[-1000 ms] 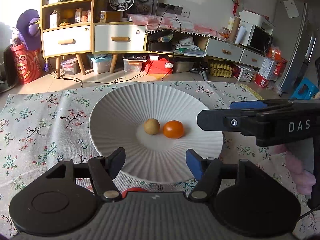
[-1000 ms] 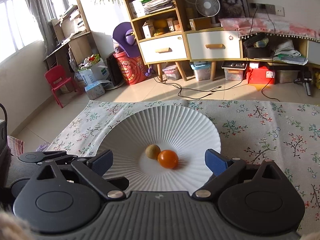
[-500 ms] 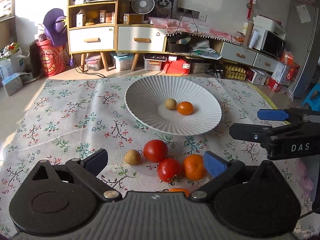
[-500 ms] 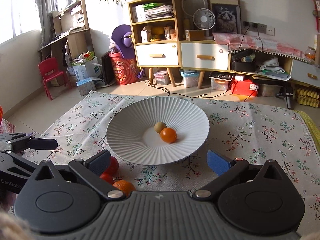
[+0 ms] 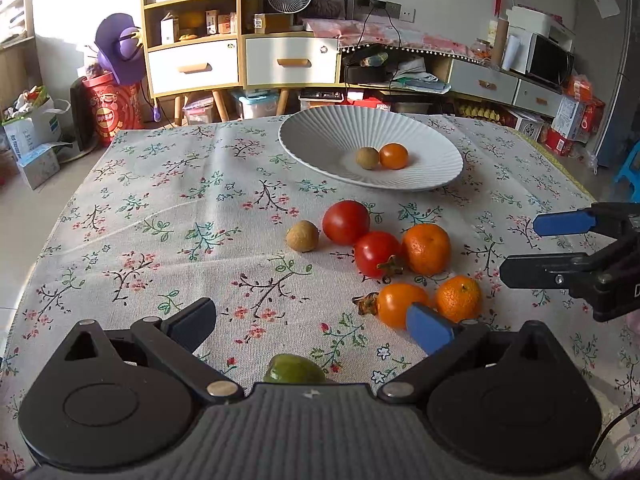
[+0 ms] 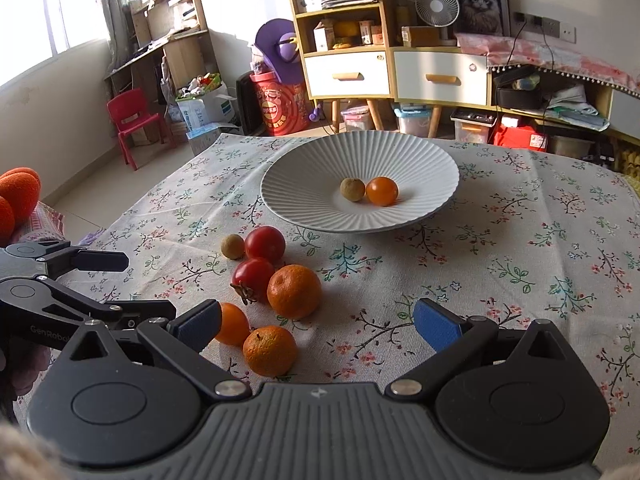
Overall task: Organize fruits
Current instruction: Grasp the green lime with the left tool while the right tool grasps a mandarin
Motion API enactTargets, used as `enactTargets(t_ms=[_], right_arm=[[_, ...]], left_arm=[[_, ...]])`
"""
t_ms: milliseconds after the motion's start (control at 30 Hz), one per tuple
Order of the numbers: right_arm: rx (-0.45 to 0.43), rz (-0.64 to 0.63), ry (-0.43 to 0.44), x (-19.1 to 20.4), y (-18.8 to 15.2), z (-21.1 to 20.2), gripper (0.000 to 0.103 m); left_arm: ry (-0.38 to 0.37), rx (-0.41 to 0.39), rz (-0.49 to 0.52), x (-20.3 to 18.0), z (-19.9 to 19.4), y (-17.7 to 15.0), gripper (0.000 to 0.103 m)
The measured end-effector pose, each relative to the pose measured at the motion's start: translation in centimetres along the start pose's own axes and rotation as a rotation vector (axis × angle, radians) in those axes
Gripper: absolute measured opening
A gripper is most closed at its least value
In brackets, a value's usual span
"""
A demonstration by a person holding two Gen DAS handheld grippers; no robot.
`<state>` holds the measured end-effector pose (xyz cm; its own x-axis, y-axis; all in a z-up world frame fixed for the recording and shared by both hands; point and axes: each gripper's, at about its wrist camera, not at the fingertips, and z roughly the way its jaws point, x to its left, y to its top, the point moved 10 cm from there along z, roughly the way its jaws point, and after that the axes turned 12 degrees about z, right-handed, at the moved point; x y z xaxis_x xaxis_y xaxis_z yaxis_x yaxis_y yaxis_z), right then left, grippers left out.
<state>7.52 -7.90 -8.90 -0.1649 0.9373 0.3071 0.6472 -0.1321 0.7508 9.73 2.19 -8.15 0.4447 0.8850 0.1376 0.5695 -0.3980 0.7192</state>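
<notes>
Both the left gripper and right gripper are held spread, empty; loose fruit is seen at the plate's seven o'clock.

Bright window daylight from the left, soft shadows rightward, sharp focus, fisheye-bent edges.

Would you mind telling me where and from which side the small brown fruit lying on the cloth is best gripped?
Grip the small brown fruit across its round middle, coming from above. It is a smooth ball with no stem to hold. Its left side faces bare cloth, while the red tomato sits close on its right, so line the jaws up front to back rather than side to side.
</notes>
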Motion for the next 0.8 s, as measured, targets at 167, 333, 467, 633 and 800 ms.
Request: enactTargets(t_ms=[167, 333, 467, 633, 800], right_arm=[[0.035, -0.052, 0.023, 0.8, -1.9, 0.6, 0.102], [0.086, -0.083, 0.028, 1.6, -3.7, 1.5, 0.100], [0.121, -0.090, 0.043, 2.0, -4.4, 1.9, 0.092], [0.135, -0.088, 0.048, 1.9, -4.8, 2.1, 0.081], [0.138, -0.087, 0.059, 2.2, -4.7, 2.2, 0.069]], left_arm=[[-0.018, 0.047, -0.020, 0.0, 0.4, -1.5, 0.103], [-0.049, 0.086, -0.033, -0.2, 0.6, -2.8, 0.102], [-0.079, 0.097, -0.047, -0.4, 0.5, -2.9, 0.094], [-0.112, 0.112, -0.072, -0.6, 0.5, -3.0, 0.075], [-0.112, 0.137, -0.086, -0.6, 0.3, -3.1, 0.055]])
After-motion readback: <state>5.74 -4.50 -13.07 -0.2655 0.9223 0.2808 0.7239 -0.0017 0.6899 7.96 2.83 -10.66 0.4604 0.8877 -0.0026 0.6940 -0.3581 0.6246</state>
